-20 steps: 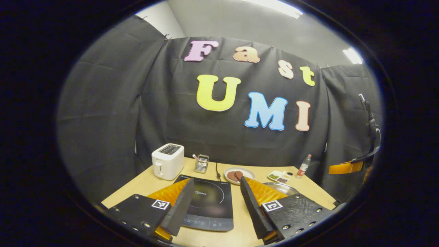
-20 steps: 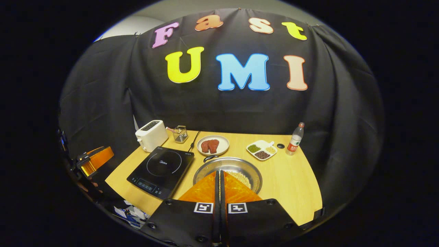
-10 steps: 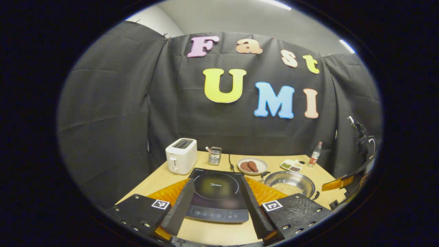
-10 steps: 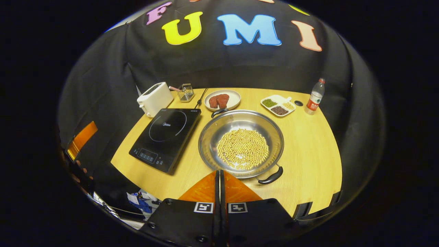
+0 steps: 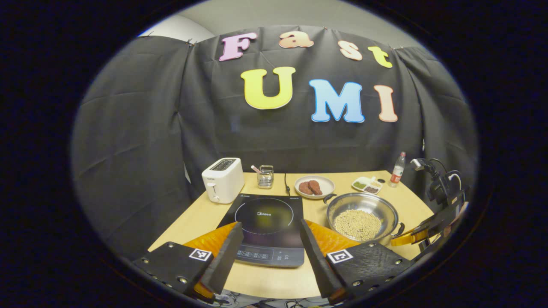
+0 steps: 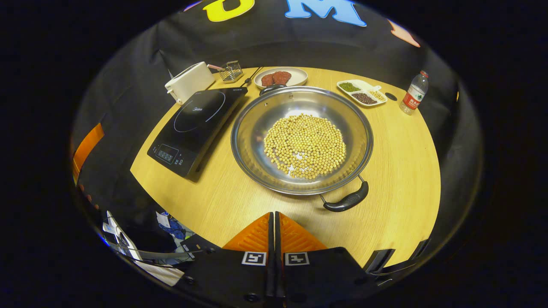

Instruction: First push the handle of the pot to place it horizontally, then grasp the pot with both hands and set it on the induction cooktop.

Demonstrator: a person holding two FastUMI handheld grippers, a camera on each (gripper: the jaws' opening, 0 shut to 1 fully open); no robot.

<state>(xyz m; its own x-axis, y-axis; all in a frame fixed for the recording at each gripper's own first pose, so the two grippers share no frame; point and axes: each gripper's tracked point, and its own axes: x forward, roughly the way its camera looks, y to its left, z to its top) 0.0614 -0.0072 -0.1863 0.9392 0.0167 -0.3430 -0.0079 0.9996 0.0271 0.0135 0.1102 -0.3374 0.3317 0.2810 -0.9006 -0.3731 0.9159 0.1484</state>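
Note:
A wide steel pot [image 6: 302, 139] holding yellow beans sits mid-table in the right gripper view, one black handle [image 6: 347, 201] at its near right, the other [image 6: 272, 88] at the far rim. The black induction cooktop [image 6: 197, 127] lies just left of it. My right gripper [image 6: 274, 216] is shut and empty, hovering over the table's near edge, short of the near handle. In the left gripper view my left gripper [image 5: 269, 229] stands open above the cooktop [image 5: 267, 222], with the pot [image 5: 361, 216] to its right. The right gripper [image 5: 421, 233] appears there at the far right.
Along the back of the wooden table [image 6: 398, 171] stand a white toaster [image 6: 188, 81], a small wire basket [image 6: 231, 70], a plate of meat [image 6: 280, 78], a divided dish [image 6: 361, 92] and a water bottle [image 6: 413, 98]. Cables and clutter [image 6: 167, 224] lie below the table's front edge.
The right gripper has tilted down and moved closer over the pot, still shut. The left gripper has shifted so the cooktop and pot sit fuller in its view, jaws still open.

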